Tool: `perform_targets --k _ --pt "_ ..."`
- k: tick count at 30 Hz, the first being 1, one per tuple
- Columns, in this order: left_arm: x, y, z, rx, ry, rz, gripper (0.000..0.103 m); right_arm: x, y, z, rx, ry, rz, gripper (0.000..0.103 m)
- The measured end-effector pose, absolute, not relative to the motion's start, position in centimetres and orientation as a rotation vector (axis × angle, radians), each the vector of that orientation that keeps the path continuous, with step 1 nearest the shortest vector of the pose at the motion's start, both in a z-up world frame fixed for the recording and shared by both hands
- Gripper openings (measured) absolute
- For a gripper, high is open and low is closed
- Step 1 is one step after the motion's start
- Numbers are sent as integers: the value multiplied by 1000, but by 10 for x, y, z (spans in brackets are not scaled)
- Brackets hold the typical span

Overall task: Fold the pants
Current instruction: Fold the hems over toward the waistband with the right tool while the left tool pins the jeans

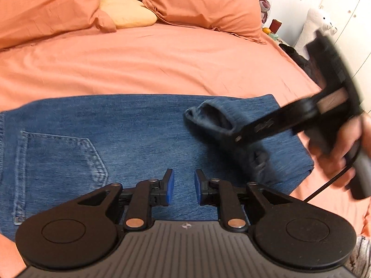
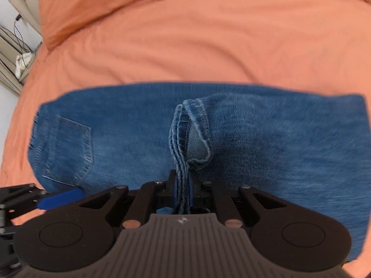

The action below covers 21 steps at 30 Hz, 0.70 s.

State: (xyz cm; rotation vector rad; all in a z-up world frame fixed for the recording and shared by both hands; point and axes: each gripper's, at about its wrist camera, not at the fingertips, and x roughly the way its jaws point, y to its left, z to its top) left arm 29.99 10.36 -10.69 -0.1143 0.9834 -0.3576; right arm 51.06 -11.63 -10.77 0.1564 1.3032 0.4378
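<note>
Blue jeans (image 1: pixel 129 134) lie flat across the orange bed sheet (image 1: pixel 150 64), with a back pocket (image 1: pixel 58 162) at the left. My left gripper (image 1: pixel 184 186) hovers over the denim, its blue pads apart and nothing between them. From the right, my right gripper (image 1: pixel 236 137) reaches in, blurred, carrying the leg ends (image 1: pixel 208 115) over the jeans. In the right wrist view that gripper (image 2: pixel 183 185) is shut on the stacked leg hems (image 2: pixel 185 139), which hang above the laid-out denim (image 2: pixel 278 139). One blue pad (image 2: pixel 60 198) of the left gripper shows at the lower left.
Two orange pillows (image 1: pixel 204 4) (image 1: pixel 46 9) and a yellow cushion (image 1: pixel 127 11) lie at the head of the bed. A white plush (image 1: pixel 317 23) and small items (image 1: pixel 273 27) stand beyond the bed's right edge. A hand (image 1: pixel 347 143) holds the right gripper. Cables (image 2: pixel 20 55) lie off the left side.
</note>
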Motion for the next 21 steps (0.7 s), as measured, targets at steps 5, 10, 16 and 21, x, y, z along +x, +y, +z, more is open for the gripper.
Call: perform_targets --k 5,10,16,21 --pt "312 104 -115 -199 1000 -383 38 513 -113 -133 204 1328 447 23" --pt "319 102 -116 -282 1008 -398 48 507 -126 -116 263 1276 483 33" --pt "340 97 -132 -400 1015 -354 65 497 -195 -82 190 1149 414 34" --pt "371 90 -158 -573 1024 -303 66 493 -269 -82 107 1116 265 28"
